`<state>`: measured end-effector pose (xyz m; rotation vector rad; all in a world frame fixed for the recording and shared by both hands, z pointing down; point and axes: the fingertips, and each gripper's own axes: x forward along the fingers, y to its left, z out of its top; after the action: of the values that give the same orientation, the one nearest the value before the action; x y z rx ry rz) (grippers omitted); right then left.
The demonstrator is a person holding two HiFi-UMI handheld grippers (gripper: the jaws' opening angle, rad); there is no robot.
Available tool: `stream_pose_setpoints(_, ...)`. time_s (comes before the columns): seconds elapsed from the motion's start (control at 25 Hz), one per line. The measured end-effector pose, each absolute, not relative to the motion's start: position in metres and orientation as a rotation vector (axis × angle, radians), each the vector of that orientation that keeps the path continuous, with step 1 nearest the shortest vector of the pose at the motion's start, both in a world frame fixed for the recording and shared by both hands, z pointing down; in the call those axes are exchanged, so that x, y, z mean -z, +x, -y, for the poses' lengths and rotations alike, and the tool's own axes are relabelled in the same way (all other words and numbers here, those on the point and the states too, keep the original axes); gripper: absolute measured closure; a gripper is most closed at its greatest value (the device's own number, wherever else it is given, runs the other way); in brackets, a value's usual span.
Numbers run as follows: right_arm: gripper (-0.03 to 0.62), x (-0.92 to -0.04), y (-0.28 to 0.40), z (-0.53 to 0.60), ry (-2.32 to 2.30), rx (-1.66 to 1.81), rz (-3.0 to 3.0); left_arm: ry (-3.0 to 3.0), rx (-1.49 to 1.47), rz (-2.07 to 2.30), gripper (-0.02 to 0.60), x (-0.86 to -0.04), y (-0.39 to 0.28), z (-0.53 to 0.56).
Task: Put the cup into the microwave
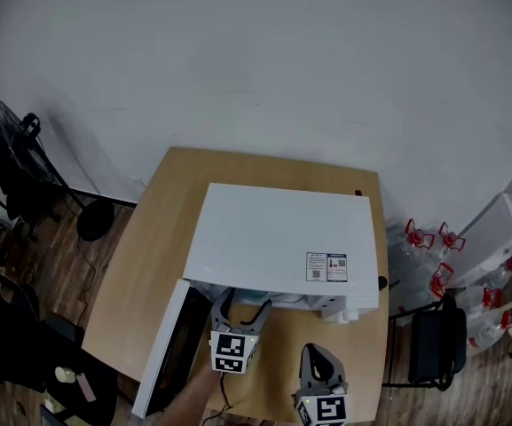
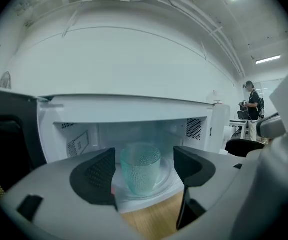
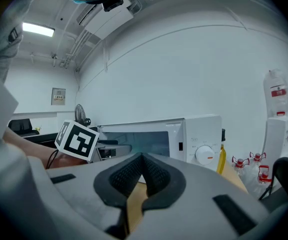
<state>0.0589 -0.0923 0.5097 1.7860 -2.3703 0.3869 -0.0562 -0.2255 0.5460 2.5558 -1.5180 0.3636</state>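
Observation:
A white microwave [image 1: 273,238] stands on the wooden table [image 1: 149,264] with its door [image 1: 171,349] swung open to the left. A clear teal cup [image 2: 140,168] with a dimpled wall stands upright on the glass turntable [image 2: 166,183] inside. My left gripper [image 1: 245,307] is at the microwave's mouth. Its jaws are open, one on each side of the cup, a little nearer the camera and apart from it [image 2: 144,170]. My right gripper [image 1: 313,353] hovers over the table in front of the microwave's control side, shut with nothing between its pads [image 3: 143,160].
A yellow oil bottle [image 3: 221,156] stands right of the microwave's dial [image 3: 205,155]. Water jugs [image 1: 424,242] and a black chair [image 1: 435,344] are right of the table. A fan [image 1: 7,122] stands at the left. A person [image 2: 254,109] stands far off.

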Motion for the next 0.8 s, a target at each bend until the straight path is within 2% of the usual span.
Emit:
stream_pose_setpoints(0.6, 0.577, -0.463, 0.064, 0.039, 1.748, -0.282, 2.46, 2.562, -0.273, 1.544, 0.216, -0.475, -0.066, 0.128)
stream_pose_setpoints(0.8, 0.577, -0.452, 0.066, 0.014, 1.731, -0.259, 2.487, 2.571, -0.293, 1.58, 0.239, -0.46, -0.069, 0.084)
